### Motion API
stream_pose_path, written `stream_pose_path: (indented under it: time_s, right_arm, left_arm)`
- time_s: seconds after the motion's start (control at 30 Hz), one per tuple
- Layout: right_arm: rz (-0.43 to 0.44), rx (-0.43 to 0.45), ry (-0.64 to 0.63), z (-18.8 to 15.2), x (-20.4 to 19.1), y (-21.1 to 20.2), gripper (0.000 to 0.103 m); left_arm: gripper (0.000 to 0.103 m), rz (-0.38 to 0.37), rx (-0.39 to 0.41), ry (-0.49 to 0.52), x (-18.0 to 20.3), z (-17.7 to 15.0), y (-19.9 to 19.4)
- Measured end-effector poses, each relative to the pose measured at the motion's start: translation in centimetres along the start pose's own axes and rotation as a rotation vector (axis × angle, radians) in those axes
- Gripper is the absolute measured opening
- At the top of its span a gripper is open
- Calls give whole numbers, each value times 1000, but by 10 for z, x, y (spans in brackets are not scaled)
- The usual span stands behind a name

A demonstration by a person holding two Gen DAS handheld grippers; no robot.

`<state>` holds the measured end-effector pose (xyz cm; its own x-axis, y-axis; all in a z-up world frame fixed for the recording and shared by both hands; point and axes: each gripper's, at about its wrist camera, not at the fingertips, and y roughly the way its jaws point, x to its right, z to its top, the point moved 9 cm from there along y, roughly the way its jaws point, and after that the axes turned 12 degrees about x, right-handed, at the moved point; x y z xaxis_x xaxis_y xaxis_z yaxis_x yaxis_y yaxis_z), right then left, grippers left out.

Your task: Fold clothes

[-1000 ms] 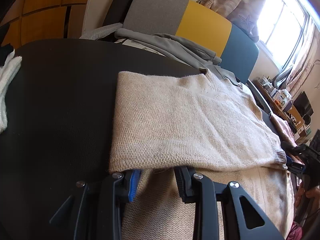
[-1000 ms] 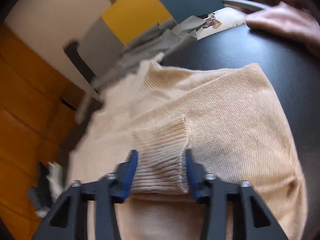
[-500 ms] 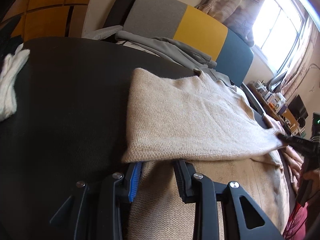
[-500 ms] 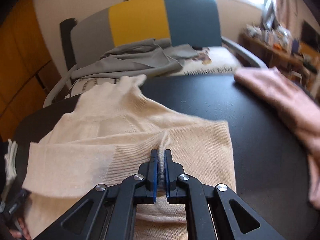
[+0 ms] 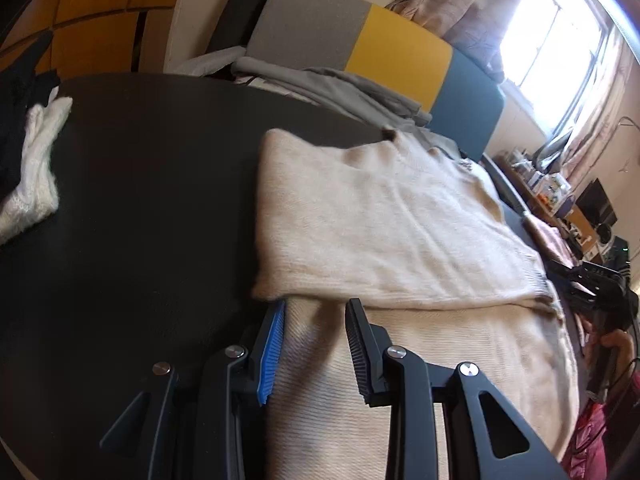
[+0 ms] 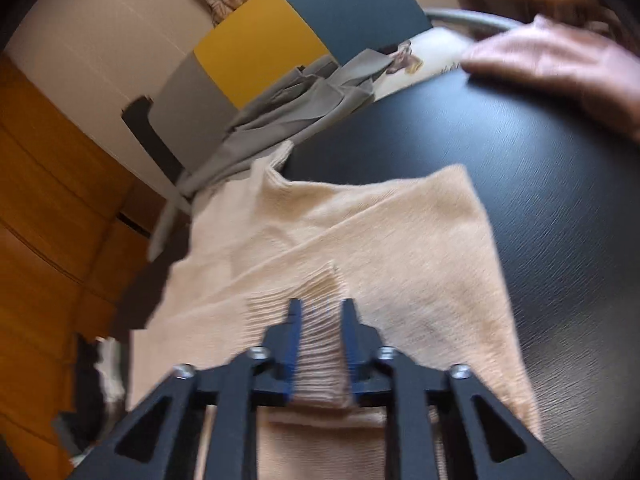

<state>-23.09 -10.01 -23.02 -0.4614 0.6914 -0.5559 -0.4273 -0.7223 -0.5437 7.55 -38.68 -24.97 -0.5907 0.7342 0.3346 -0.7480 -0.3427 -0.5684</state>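
The right tool [image 6: 320, 344] is standing part open astride the ribbed cuff [image 6: 316, 320], gripping nothing. The left tool [image 5: 314, 344], spread wide and empty, is hovering over the beige sweater [image 5: 380, 232], which is lying on the black table [image 5: 152, 184], a sleeve crossing its body. Judging by this, sleeve-folding is underway; next, folding the body.

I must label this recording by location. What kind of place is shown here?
Most likely a room in a home, perhaps a living or study room. A beige sweater lies on a dark table, a chair draped with grey clothes stands behind it, and a curtained window lights cluttered shelves.
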Motion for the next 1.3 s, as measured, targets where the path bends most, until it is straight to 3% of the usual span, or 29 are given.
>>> stream_pose_path:
  time_s: [0.23,0.27,0.3,0.33,0.5,0.6,0.67,0.7,0.73,0.77,0.83,0.87,0.9,0.93,1.0,1.1,1.2,1.3]
  right_arm:
    - [-71,-75,-158,-21,-21,22,29]
    - [-94,-78,-199,-22,-24,22,25]
    - [-106,-88,-234,-24,-27,23,8]
    - [-118,-98,-270,-25,-31,23,2]
    - [-238,-72,-485,-18,-38,15,2]
    - [-216,-68,-423,-13,-31,9,2]
    - [-146,-53,-287,-7,-22,6,9]
    - [-119,-48,-223,-5,-17,6,31]
    - [-102,-43,-157,-4,-10,8,62]
    - [-85,-42,-122,-4,-8,11,71]
    - [-50,-39,-56,-5,-4,17,74]
    - [-58,-45,-71,-6,-5,21,73]
    - [-84,-59,-135,-10,-10,24,63]
    - [-110,-73,-199,-14,-16,28,38]
    - [-159,-106,-323,-22,-26,34,9]
    - [-200,-89,-441,-15,-41,29,8]
    - [-238,-17,-471,8,-44,12,8]
    - [-300,-1,-479,19,-29,3,8]
  left_arm:
    - [31,4,6,79,7,-10,-14]
    - [31,8,5,80,5,-11,-15]
    - [31,11,4,79,4,-11,-16]
    - [31,14,3,73,1,-11,-17]
    - [31,21,5,58,-4,-11,-19]
    - [31,22,8,55,-6,-10,-21]
    - [31,23,10,53,-7,-9,-22]
    - [31,23,11,52,-7,-9,-22]
    - [31,23,12,50,-8,-9,-23]
    - [31,23,13,49,-8,-9,-24]
    - [31,18,16,49,-7,-8,-23]
    - [31,13,18,50,-6,-7,-23]
    - [31,9,20,50,-5,-6,-22]
    - [31,5,22,51,-3,-6,-22]
    - [31,-5,24,51,0,-5,-20]
    - [31,-16,10,56,6,-6,-13]
    - [31,-45,16,76,16,-9,-14]
    - [31,-74,5,120,26,-15,-13]
